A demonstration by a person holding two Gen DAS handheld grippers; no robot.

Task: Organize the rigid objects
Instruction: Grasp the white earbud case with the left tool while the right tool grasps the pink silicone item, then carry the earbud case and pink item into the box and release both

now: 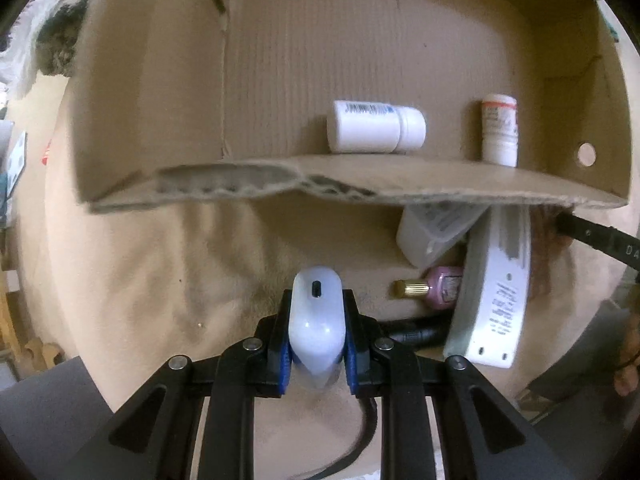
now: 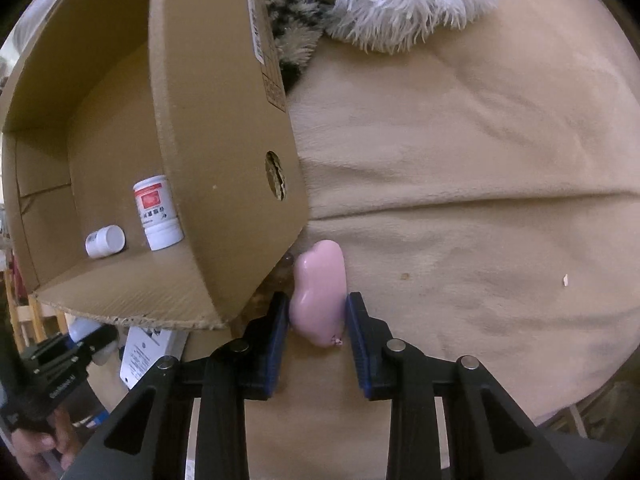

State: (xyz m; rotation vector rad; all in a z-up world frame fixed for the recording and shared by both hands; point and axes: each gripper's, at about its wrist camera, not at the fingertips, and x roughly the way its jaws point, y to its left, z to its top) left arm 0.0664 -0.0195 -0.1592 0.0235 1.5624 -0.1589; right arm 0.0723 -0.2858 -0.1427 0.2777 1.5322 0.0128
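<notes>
White bottle clamped in left fingers; pink bottle between near-closed right fingers.

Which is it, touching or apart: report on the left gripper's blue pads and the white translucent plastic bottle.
Touching. The left wrist view shows both blue pads pressed against the white bottle's sides.

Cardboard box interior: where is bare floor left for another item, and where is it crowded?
Inside the cardboard box, the floor left of the lying white bottle is bare up to the left wall. Two bottles, that one and the upright red-labelled bottle, fill the right part. Outside, below the front wall at right, several items crowd together.
</notes>
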